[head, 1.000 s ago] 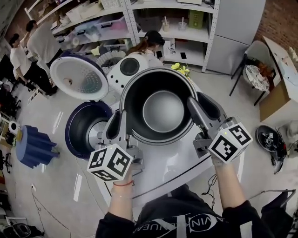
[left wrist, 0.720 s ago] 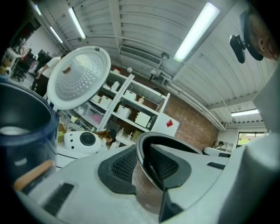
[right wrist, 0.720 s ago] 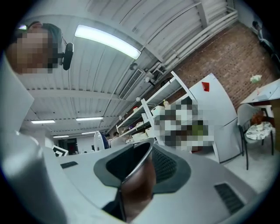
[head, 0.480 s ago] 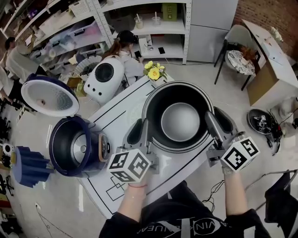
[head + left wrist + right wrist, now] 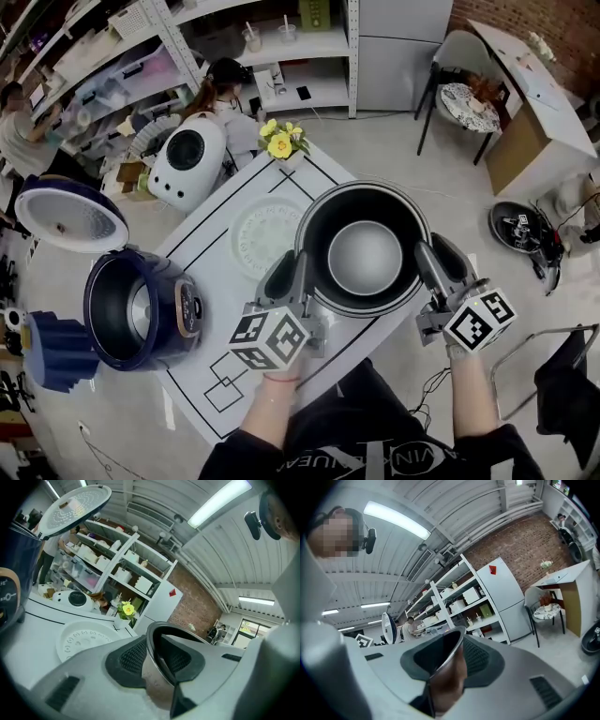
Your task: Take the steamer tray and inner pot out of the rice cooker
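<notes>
The dark inner pot [image 5: 364, 253] hangs over the right part of the white table [image 5: 216, 366], gripped at its rim from both sides. My left gripper [image 5: 291, 272] is shut on the pot's left rim [image 5: 157, 641], one pad inside and one outside. On the opposite rim [image 5: 451, 654] my right gripper [image 5: 439, 267] is shut the same way. The white perforated steamer tray [image 5: 267, 234] lies flat on the table left of the pot; the left gripper view also shows this tray [image 5: 82, 639]. The navy rice cooker [image 5: 136, 309] stands at the table's left end, lid [image 5: 67, 214] raised, cavity empty.
A vase of yellow flowers [image 5: 279, 142] stands at the table's far corner. A white rounded case [image 5: 187, 159] sits on the floor beyond, a blue stool [image 5: 56, 347] at the left. Shelves and people are behind, and a chair [image 5: 469, 98] and desk at the right.
Both grippers have carried the inner pot rightward and down, away from the rice cooker and past the steamer tray. Their hold on the rim is unchanged.
</notes>
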Tool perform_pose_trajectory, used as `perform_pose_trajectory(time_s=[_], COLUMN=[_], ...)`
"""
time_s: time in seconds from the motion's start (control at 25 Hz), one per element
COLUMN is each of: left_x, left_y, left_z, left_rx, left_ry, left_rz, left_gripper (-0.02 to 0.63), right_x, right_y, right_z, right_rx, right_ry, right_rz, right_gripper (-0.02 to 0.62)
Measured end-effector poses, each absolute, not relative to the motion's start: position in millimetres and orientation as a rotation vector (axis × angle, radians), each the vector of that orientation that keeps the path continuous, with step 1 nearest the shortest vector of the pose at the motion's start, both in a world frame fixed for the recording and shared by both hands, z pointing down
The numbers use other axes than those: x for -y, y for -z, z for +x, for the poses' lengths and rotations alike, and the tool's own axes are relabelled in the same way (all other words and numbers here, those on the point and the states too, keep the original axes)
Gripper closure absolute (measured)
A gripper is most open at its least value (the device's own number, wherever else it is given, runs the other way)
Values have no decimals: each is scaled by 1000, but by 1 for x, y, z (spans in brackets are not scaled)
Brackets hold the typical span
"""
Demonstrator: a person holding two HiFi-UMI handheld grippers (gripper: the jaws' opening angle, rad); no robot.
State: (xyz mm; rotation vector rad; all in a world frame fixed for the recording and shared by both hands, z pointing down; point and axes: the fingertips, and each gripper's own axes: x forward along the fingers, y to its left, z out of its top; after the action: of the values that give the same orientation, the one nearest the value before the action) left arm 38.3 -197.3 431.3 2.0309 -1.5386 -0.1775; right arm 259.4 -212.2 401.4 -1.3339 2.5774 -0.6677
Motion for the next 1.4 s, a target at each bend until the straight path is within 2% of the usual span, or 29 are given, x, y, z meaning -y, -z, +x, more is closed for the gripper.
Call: perform_pose_trajectory(time_s=[0.64,1.12,1.4], left_x=[198,205,204], left_y=[-463,-463,-463], left_z=[56,60,60], left_rx=[1531,1565,1547], left_ry=[72,-15,-21], left_rz=[2010,2050,2057], left_gripper=[522,522,523], right_x=[208,217,216], right_y=[-463,-468,-468], right_z=[281,284,283], right_rx=[-2578,-2635,-2756], right_ry=[863,822,747], right_rz=[-1356,-1377,-1383], right_gripper=[483,482,456])
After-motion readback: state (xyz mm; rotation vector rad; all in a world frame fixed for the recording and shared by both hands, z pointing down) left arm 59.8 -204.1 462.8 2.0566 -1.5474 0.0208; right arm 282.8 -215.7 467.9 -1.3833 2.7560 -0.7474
